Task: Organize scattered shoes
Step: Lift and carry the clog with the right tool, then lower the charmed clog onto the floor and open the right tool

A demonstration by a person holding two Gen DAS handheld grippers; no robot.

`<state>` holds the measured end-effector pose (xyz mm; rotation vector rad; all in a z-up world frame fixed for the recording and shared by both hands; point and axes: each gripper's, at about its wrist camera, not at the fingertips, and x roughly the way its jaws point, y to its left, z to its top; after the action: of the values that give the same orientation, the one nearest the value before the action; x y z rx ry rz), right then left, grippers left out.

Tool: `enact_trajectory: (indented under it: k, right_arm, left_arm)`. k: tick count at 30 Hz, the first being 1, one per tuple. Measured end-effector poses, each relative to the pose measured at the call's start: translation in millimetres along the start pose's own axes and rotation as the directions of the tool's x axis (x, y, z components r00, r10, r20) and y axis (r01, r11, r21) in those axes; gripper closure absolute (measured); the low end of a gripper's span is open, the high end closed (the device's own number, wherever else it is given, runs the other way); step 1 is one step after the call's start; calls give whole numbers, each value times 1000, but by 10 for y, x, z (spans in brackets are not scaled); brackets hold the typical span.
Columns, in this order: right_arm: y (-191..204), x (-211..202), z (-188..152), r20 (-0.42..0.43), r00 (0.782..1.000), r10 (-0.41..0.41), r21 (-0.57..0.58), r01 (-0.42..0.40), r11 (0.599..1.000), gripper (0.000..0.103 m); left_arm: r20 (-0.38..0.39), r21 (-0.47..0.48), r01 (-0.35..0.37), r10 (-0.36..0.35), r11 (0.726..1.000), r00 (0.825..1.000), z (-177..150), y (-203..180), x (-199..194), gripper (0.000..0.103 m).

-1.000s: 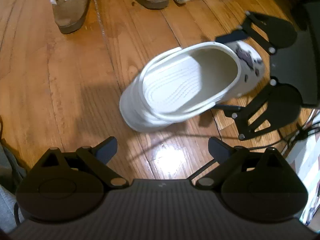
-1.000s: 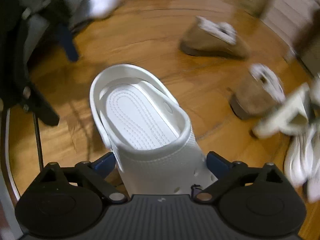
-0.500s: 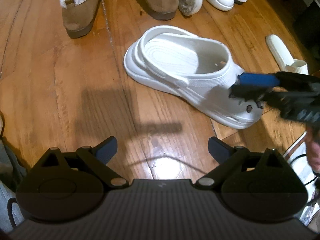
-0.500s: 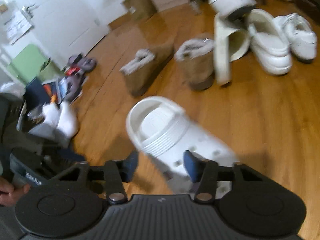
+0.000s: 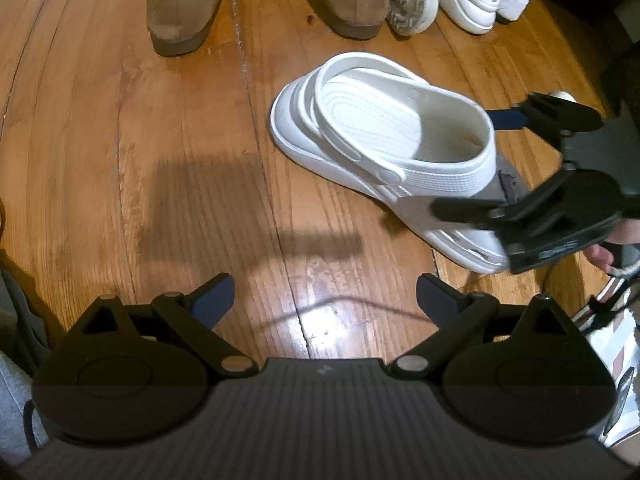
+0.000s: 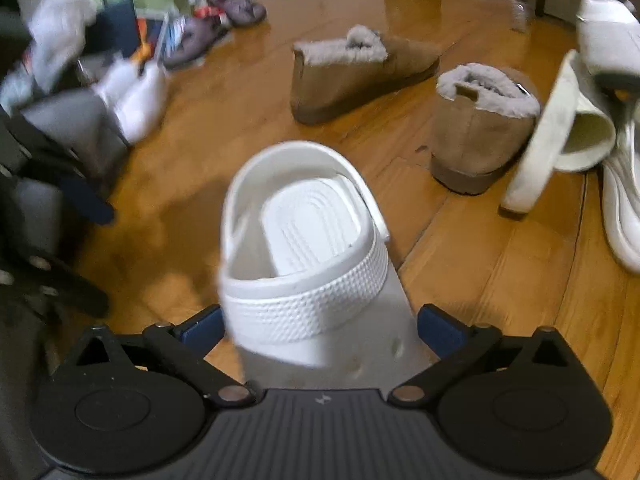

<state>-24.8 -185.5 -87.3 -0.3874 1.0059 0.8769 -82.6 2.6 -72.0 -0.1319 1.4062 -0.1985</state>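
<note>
Right claw (image 6: 320, 330): jaws opening; the blue pads stand on either side of the toe of the white clog (image 6: 308, 248), clear of its sides, so nothing is pinched.
Left claw (image 5: 325, 296): spread wide, empty, hanging over bare wooden floor (image 5: 140, 160).
White clog: sole down on the floor, upright, heel strap turned away from the right claw; dark charms show on its toe in the left wrist view.
Tan fleece-lined boots (image 6: 360, 72): two, standing on the floor beyond the clog, apart from it and from each other.
White slide sandal (image 6: 560, 136): tipped on its edge, just beside the nearer boot.
White sneaker (image 6: 624, 208): on the floor just beyond the slide sandal.
Person's hand (image 5: 612, 244): grips the right claw's handle.
Clutter (image 6: 120, 40): blurred pile of shoes and papers, well apart from the clog.
</note>
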Motion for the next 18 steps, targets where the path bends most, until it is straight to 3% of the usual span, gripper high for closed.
enact_trajectory:
  k: [3, 8, 10, 14, 18]
  right_arm:
    - [50, 96, -7, -14, 999, -31, 18, 32, 999, 4]
    - [85, 3, -178, -3, 993, -116, 234, 113, 966, 5]
    - [92, -50, -279, 2, 988, -152, 316, 144, 938, 5]
    - [32, -324, -559, 9, 975, -224, 563, 180, 806, 5]
    - [27, -512, -664, 2, 958, -286, 601, 227, 766, 4]
  left_arm:
    - [-11, 1, -7, 7, 1000, 1000, 7, 11, 48, 4]
    - [-3, -12, -13, 13, 1000, 1000, 16, 57, 44, 4]
    - [4, -18, -16, 17, 1000, 1000, 14, 79, 36, 4]
    - [2, -28, -22, 23, 999, 1000, 10, 102, 57, 4]
    - [-3, -15, -24, 24, 1000, 1000, 14, 62, 99, 4]
